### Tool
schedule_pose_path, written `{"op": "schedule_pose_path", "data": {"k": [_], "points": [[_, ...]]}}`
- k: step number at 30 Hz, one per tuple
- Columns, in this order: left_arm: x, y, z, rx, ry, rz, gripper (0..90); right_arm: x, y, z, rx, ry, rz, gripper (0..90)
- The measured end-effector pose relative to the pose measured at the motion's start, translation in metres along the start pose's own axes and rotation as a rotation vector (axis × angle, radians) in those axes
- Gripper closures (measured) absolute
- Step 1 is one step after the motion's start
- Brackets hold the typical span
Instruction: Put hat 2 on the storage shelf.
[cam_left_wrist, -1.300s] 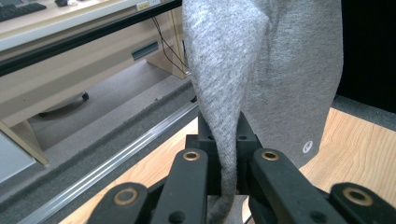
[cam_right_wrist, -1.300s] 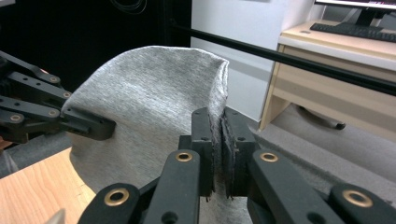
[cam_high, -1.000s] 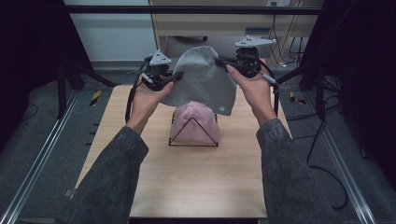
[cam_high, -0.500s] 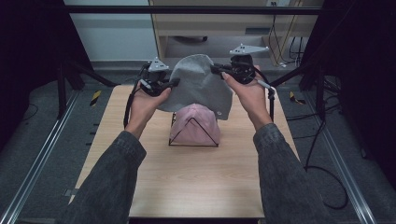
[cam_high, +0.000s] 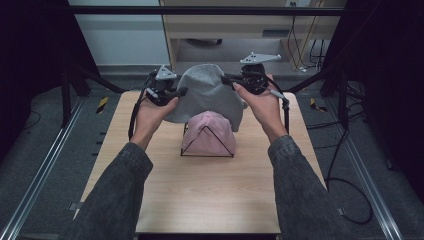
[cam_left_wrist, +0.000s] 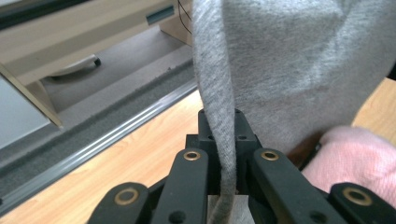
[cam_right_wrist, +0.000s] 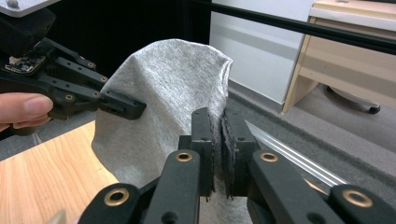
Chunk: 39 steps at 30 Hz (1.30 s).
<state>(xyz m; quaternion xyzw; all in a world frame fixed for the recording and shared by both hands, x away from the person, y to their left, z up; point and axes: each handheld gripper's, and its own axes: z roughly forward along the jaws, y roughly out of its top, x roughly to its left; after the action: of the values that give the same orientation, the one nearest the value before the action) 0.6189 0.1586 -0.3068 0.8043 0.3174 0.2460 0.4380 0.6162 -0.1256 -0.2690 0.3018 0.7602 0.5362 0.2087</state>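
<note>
At 10 o'clock from the table's (cam_high: 210, 200) centre in the high view: left gripper (cam_high: 181, 91), jaws pointing toward 3 o'clock, clamped shut on the left edge of a grey beanie (cam_high: 207, 97). In the left gripper view, a folded band of that grey knit (cam_left_wrist: 219, 116) pinched tight between the 2 black pads, no gap visible.

At 12 o'clock from the centre: grey beanie stretched open between both grippers, held up off the wood, its lower hem draped over the top of a pink beanie (cam_high: 210, 135). Pink beanie seated on a black wire stand (cam_high: 207, 150), upright near the table's middle, just below and in front of the grey one. Whether grey cloth and pink cloth touch: likely at the hem, not certain.

At 2 o'clock: right gripper (cam_high: 227, 79), jaws pointing toward 9 o'clock, closed on the right edge of the grey beanie. In the right gripper view, the grey fabric (cam_right_wrist: 173, 93) squeezed between the 2 pads, with the left gripper (cam_right_wrist: 135, 109) across at 10 o'clock gripping the far edge.
</note>
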Motion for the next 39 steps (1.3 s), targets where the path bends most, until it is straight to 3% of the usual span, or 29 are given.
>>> {"op": "schedule_pose_path", "data": {"k": [3, 11, 26, 39], "points": [[-0.003, -0.005, 0.001, 0.013, -0.006, 0.015, 86.5, -0.001, -0.005, 0.003, 0.015, -0.002, 0.002, 84.8], [-0.003, -0.017, 0.006, 0.028, -0.016, -0.007, 86.4, 0.0, -0.017, 0.007, 0.036, 0.005, 0.008, 84.8], [-0.01, -0.033, 0.017, 0.064, -0.039, -0.004, 86.3, -0.001, -0.037, 0.012, 0.083, 0.007, 0.022, 84.8], [-0.015, -0.064, 0.026, 0.108, -0.047, -0.018, 86.5, 0.006, -0.061, 0.026, 0.143, 0.019, 0.028, 84.8]]}}
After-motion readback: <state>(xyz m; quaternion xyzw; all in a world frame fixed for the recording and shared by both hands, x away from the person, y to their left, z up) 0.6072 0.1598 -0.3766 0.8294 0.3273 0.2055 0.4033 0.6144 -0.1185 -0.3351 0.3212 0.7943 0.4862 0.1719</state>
